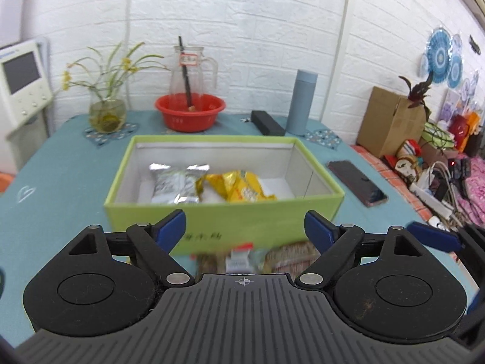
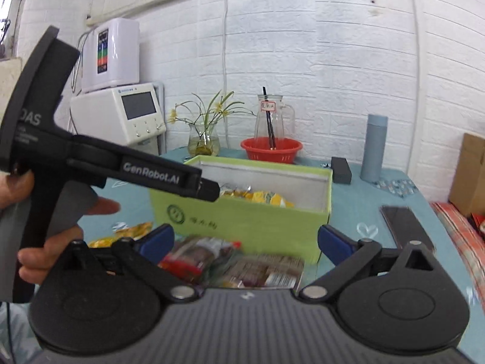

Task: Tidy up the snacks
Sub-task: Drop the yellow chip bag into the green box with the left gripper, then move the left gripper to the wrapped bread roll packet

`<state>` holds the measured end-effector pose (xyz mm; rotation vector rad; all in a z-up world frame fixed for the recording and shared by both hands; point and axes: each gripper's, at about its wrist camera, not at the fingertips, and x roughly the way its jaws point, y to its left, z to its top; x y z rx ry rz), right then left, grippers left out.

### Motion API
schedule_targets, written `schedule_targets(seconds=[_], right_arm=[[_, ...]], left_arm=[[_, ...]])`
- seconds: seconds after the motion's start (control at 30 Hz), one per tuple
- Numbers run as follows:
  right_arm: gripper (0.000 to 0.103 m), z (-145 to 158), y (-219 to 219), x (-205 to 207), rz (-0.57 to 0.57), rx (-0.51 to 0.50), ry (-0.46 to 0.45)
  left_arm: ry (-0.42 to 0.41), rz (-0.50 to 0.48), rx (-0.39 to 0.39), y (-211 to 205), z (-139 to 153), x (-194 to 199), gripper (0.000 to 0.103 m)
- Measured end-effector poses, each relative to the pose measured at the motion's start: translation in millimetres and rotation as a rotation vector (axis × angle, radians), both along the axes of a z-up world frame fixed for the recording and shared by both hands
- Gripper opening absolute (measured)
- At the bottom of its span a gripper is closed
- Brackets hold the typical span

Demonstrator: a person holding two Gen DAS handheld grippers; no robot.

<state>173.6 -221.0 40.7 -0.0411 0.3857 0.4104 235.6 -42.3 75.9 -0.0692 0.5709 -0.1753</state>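
Note:
A lime-green open box (image 1: 212, 230) stands mid-table and holds a silver snack pack (image 1: 174, 183) and a yellow snack pack (image 1: 242, 186). My left gripper (image 1: 245, 227) is open and empty, just in front of the box's near wall. Loose snack packs (image 1: 257, 257) lie on the cloth below it. In the right wrist view, my right gripper (image 2: 245, 239) is open above brown and red snack packs (image 2: 230, 261) before the box (image 2: 242, 224). A yellow pack (image 2: 127, 232) lies at left. The left gripper's body (image 2: 121, 166) crosses this view at the left.
A red basin (image 1: 190, 111) with a glass pitcher (image 1: 189, 69), a flower vase (image 1: 106, 113), a blue-grey bottle (image 1: 301, 103) and a black case (image 1: 266, 122) stand behind the box. A phone (image 1: 357, 183) lies to its right. Cardboard box (image 1: 391, 121) and clutter sit beyond the table's right edge.

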Motion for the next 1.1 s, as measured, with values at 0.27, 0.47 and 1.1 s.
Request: schedule_targets(seconds=[0.27,0.47,1.1], right_arm=[[0.099,-28,5,-68,-0.047,0.067,0.085],[0.099,-37,1,-86,-0.087,0.058,0.110],[0.099,-60,-24,-62,-0.128,0.035,0.180]], left_arm=[[0.003,0.108,0.083,-5,-20,-76,0.077],[0.055,0.113,0.048,0,-37,-98,0.077],[0.118,0.079,0.030,-6,-55,-87,0.075]])
